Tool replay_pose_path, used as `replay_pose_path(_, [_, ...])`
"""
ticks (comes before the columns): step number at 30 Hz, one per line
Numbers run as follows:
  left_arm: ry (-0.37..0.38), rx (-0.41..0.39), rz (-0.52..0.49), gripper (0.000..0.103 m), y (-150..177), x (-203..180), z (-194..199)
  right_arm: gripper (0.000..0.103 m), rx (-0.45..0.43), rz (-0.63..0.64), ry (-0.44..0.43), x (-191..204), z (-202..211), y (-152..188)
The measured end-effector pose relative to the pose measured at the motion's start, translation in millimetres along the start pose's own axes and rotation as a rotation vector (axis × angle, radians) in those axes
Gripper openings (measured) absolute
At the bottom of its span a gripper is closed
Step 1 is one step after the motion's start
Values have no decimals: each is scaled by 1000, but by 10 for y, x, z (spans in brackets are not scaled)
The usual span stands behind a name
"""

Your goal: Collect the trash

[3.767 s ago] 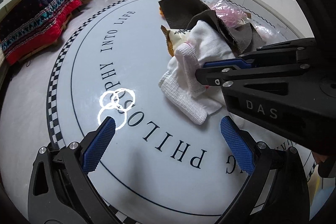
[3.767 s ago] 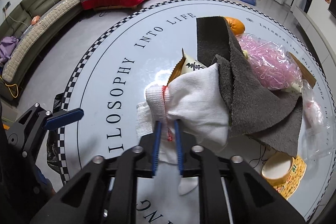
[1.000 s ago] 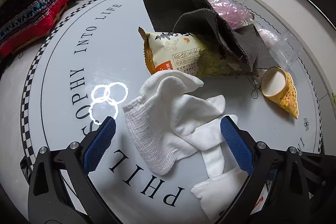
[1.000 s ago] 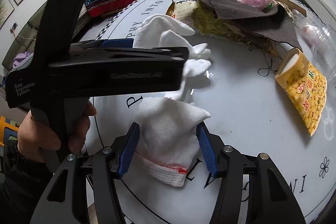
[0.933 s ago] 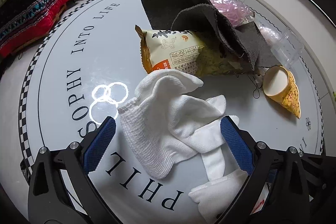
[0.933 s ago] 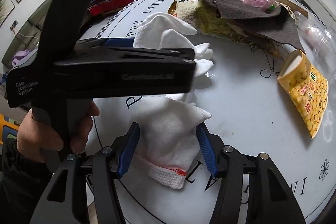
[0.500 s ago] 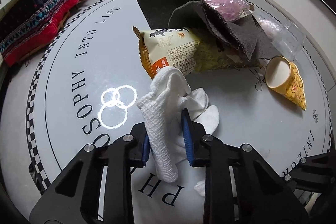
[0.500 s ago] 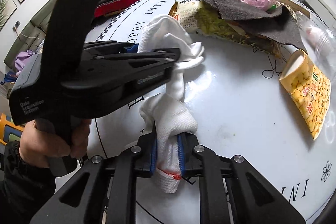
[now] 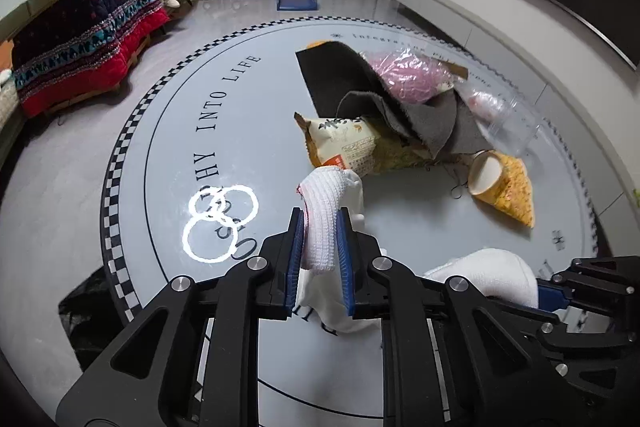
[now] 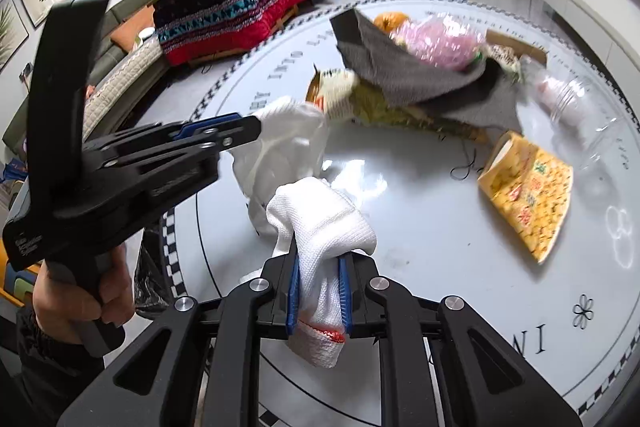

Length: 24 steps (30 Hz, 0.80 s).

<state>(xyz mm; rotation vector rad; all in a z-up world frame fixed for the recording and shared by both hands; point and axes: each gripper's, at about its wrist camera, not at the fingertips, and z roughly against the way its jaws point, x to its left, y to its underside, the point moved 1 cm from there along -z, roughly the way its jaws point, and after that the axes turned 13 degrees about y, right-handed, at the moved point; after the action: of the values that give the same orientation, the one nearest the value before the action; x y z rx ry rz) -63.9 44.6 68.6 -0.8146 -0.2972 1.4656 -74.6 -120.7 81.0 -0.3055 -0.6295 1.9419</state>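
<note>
Two white knitted gloves hang in the air over the round white table (image 9: 420,227). My left gripper (image 9: 319,227) is shut on one white glove (image 9: 324,215), whose cuff sticks up between the blue pads. My right gripper (image 10: 319,267) is shut on the other white glove (image 10: 320,227), its red-edged cuff hanging below the jaws. In the right wrist view the left gripper (image 10: 256,127) comes in from the left with its glove (image 10: 284,151). The right gripper (image 9: 548,297) and its glove (image 9: 492,275) show at the lower right of the left wrist view.
Farther back on the table lie a yellow snack bag (image 9: 348,147), grey felt cloth (image 9: 400,103), a pink plastic bag (image 9: 404,79), a clear plastic bottle (image 9: 500,119) and a yellow corn-print packet (image 9: 504,187). A black bag (image 10: 150,275) hangs at the table's left edge.
Both grippers closed on their gloves and lifted them off the table. The trash pile now looks farther away in both views.
</note>
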Motion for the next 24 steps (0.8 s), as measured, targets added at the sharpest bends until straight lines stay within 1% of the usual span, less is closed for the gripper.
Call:
replay_pose_path(1, [37,-3,37,16,-10,25,4,17,-8,-6,3,-4,44,-7])
replay_pose_path(3, [57,-13,72,16,-1,78,-14,17,-16,-12,8,-30,104,-7])
replay_pose_path(4, [48,-10,82,17,10,75,-29,17,-21,-12,8,-38,136,1])
replay_pose_path(5, [47,0,77,20,4,65,-46,17,-26,-12,11,-55,164,11])
replay_pose_path(6, [22,-2,70,33,6,56,-50,17,-27,-14,11,-82,180,17])
replay_pose_path(7, [3,-8,61,43,-2,57,-24,17,-26,-17,9,-110,192,7])
replay_pose_path(8, [-3,-12,56,68,-18,63,-10,17,-26,-20,9,-122,184,20])
replay_pose_path(9, [-8,-19,55,79,-29,60,0,17,-26,-23,8,-135,191,27])
replay_pose_path(10, [-13,-26,52,81,-46,76,22,17,-25,-25,7,-141,178,23])
replay_pose_path(11, [-15,-19,47,86,-61,86,15,17,-25,-28,6,-142,160,11])
replay_pose_path(12, [-27,0,40,88,-69,82,-26,17,-25,-31,3,-157,156,6])
replay_pose_path(14, [-56,31,22,88,-72,90,-115,17,-26,-37,-2,-167,129,-9])
replay_pose_path(24, [-106,151,15,89,40,167,-617,17,-6,-61,-7,-292,4,-13])
